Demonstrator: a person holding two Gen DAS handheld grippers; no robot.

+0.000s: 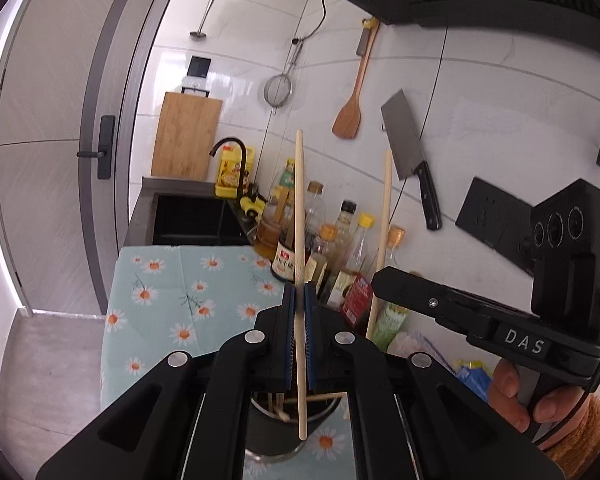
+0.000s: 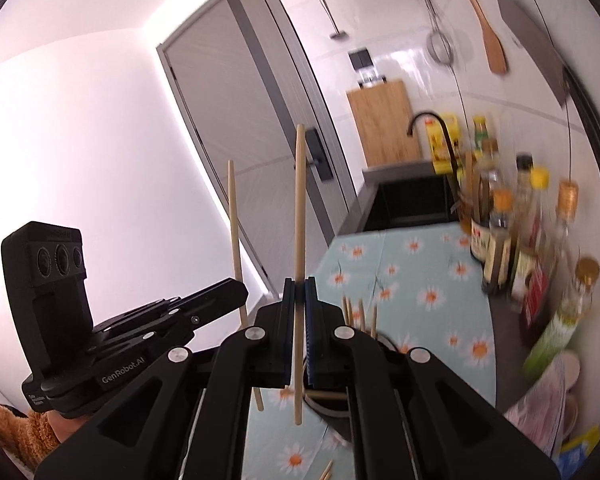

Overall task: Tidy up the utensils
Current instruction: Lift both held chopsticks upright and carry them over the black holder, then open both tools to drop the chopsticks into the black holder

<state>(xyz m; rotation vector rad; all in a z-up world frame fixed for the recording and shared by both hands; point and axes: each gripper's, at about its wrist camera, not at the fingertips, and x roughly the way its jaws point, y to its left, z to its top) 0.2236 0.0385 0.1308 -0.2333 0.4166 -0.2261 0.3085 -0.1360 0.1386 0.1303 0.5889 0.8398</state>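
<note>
Above the dark holder on the flowered table, the left gripper and right gripper each pinch one upright chopstick mid-length, so either may pivot, slip, or, seemingly, snag sticks lying across the rim.

Both views sit just behind their own jaws, raised above the desk and tilted somewhat down toward the far sink. The left wrist view faces the far tiled wall with the right gripper close at its right. The right wrist view angles more toward the door, the left gripper close at its left. Both share the floral cloth, bottles and cutting board.
</note>
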